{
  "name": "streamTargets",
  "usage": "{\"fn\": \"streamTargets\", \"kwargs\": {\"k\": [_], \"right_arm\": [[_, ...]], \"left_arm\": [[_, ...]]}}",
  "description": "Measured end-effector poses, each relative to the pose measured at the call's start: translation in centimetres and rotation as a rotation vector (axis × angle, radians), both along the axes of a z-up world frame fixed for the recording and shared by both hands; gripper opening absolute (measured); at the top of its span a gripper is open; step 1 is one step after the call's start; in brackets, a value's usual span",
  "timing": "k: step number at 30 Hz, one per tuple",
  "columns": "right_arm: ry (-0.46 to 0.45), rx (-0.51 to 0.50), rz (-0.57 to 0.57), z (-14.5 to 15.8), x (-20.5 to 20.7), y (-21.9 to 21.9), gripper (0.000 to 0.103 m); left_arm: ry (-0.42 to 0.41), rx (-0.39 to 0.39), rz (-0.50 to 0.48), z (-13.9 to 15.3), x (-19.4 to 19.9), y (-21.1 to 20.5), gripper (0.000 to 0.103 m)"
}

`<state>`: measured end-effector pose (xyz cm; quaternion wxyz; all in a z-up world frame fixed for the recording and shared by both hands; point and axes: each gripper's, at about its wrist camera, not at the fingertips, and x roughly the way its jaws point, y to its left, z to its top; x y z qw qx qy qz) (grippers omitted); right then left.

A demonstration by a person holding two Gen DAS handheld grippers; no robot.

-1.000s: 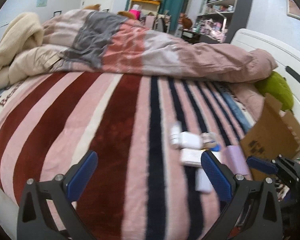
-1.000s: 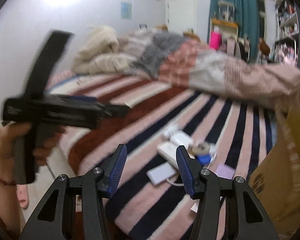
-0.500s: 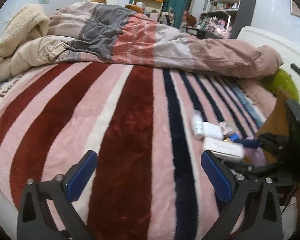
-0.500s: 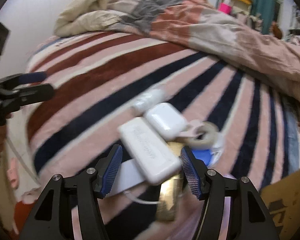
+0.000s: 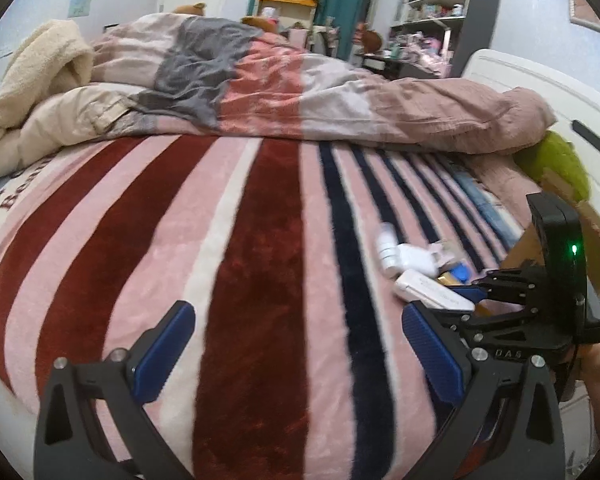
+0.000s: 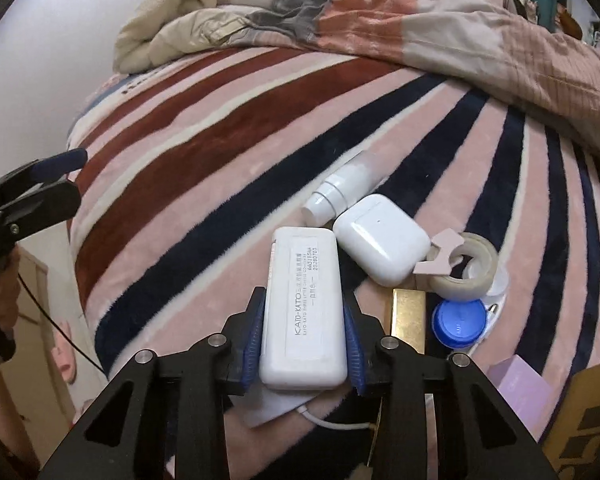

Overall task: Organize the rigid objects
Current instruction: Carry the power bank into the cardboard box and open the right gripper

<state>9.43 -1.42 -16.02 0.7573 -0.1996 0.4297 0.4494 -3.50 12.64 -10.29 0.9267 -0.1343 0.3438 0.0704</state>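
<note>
Small rigid objects lie clustered on a striped blanket (image 6: 228, 128). My right gripper (image 6: 305, 344) has its blue pads closed against both long sides of a flat white KATO-KATO case (image 6: 304, 304), also seen in the left wrist view (image 5: 432, 290). Beyond it lie a white earbud case (image 6: 380, 238), a white bottle (image 6: 344, 192), a tape roll (image 6: 464, 268), a blue cap (image 6: 458, 322) and a gold bar (image 6: 409, 318). My left gripper (image 5: 296, 348) is open and empty over the blanket, left of the cluster.
A cardboard box (image 6: 584, 420) stands at the right, also seen in the left wrist view (image 5: 596, 248). A lilac card (image 6: 520, 388) and a white cable (image 6: 332, 424) lie near it. A rumpled duvet (image 5: 300, 92) covers the far bed. A green cushion (image 5: 560, 164) sits by the headboard.
My right gripper moved down and forward to the cluster and closed its pads on the white case. My left gripper dropped lower and nearer the blanket, staying open.
</note>
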Motion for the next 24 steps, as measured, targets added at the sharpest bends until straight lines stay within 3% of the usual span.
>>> {"fn": "streamTargets", "kwargs": {"k": [2,5,9,15,17,21,24], "right_arm": [[-0.031,0.02,0.027,1.1,-0.9,-0.5,0.031],[-0.066,0.071,0.053,3.5,-2.2,-1.2,0.031],[-0.137,0.16,0.081,7.8,-4.2,-2.8,0.031],[-0.258,0.272,0.048,13.5,-5.7,-7.6,0.031],[-0.273,0.302,0.016,14.7,-5.4,-10.0,0.031],[-0.301,0.312,-0.073,15.7,-4.0,-14.9,0.031],[-0.273,0.304,-0.142,15.8,-2.1,-18.2,0.031]], "left_arm": [[-0.03,-0.026,-0.041,1.0,0.4,-0.2,0.102],[-0.087,-0.094,-0.179,3.5,1.4,-1.4,0.102],[-0.1,-0.13,-0.317,7.1,3.6,-4.2,0.1],[-0.101,-0.193,-0.507,11.3,7.3,-10.7,0.068],[-0.087,-0.212,-0.553,12.0,8.8,-13.2,0.048],[-0.055,-0.231,-0.627,12.7,11.8,-18.5,0.043],[-0.005,-0.231,-0.677,12.4,14.5,-22.4,0.042]]}}
